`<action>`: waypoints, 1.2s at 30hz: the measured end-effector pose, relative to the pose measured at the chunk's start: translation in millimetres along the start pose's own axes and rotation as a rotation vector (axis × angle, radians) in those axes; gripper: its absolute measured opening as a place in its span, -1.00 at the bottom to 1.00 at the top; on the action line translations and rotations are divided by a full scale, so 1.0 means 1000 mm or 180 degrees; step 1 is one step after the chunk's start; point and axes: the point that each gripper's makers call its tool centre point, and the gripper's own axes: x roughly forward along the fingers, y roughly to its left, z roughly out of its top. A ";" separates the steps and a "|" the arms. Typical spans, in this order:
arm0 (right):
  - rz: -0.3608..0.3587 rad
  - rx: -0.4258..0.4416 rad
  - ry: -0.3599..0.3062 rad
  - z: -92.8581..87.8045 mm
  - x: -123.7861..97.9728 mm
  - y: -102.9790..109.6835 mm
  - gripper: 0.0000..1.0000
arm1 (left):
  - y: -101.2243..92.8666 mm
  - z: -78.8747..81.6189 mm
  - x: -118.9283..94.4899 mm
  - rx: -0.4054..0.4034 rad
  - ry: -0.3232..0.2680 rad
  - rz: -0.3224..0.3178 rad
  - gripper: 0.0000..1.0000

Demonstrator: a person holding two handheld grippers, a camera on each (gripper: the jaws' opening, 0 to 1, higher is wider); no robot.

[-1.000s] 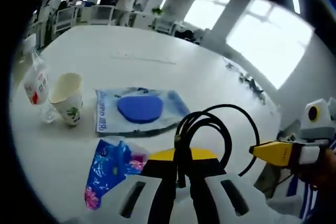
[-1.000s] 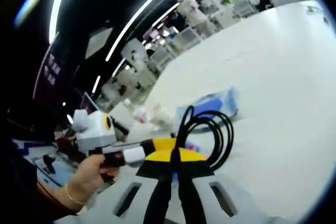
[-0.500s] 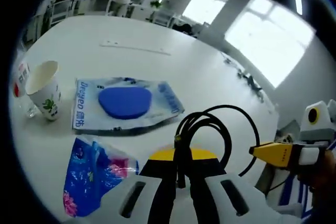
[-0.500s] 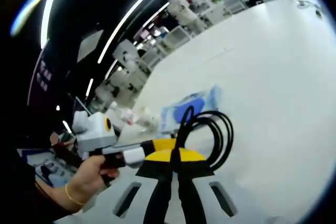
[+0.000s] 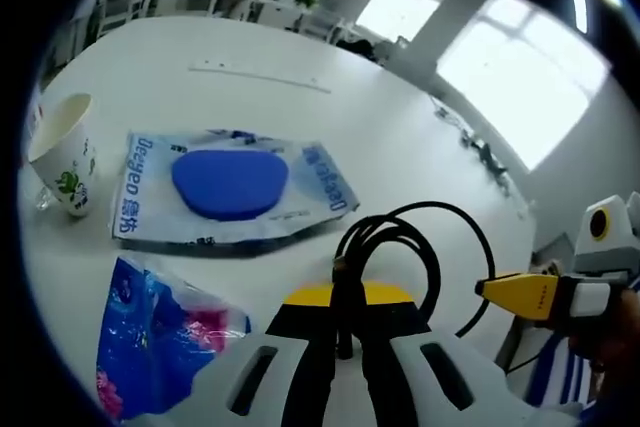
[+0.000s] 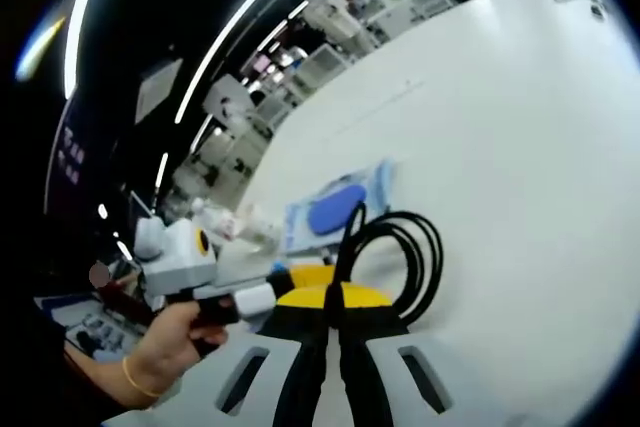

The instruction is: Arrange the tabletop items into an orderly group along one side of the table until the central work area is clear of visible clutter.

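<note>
On the white bench, the paper cup is half cut off at the left edge of the left gripper view, so its far side's hidden. The clear pouch with a blue pad lies ahead-left of the left gripper, and the blue floral packet sits just beside its left jaw. Both the left one and the right gripper look pinched closed, holding nothing. A hand grips the left tool.

A clear packet holding a blue oval pad lies flat at centre. A paper cup with green print stands upright at nine o'clock. A crumpled blue floral wrapper lies at seven o'clock.
</note>
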 end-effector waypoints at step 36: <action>-0.0444 -0.0186 0.0406 -0.023 0.013 -0.063 -0.96 | 0.009 -0.008 0.016 0.0235 0.0007 0.0253 -0.88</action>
